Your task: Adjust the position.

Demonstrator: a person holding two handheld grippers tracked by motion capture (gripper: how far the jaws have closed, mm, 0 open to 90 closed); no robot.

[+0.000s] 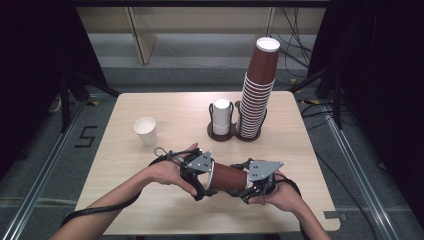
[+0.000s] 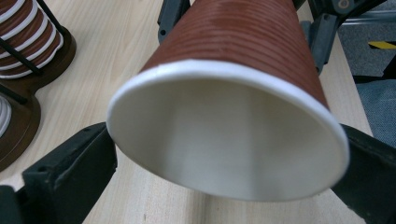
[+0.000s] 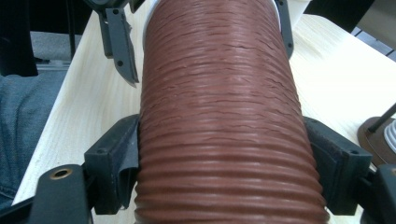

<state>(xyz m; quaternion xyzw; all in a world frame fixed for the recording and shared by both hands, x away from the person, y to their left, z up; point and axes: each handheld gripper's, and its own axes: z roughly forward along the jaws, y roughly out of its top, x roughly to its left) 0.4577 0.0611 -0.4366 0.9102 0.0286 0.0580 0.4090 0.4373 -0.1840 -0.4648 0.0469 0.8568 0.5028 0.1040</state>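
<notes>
A brown ribbed paper cup (image 1: pixel 227 177) lies sideways in the air just above the table's near middle, held at both ends. My left gripper (image 1: pixel 207 181) is shut on its white-rimmed open end. In the left gripper view the cup's mouth (image 2: pixel 224 140) faces the camera, and the left gripper (image 2: pixel 229 158) has a black jaw touching the rim on each side. My right gripper (image 1: pixel 245 187) is shut on the narrower base end. In the right gripper view its pads (image 3: pixel 119 172) press both sides of the cup (image 3: pixel 219 116).
A tall stack of brown cups (image 1: pixel 257 95) stands in a wire holder at the back right of the table (image 1: pixel 150 200). A short white stack (image 1: pixel 221 117) stands in a holder beside it. One white cup (image 1: pixel 146 131) stands upright at the left.
</notes>
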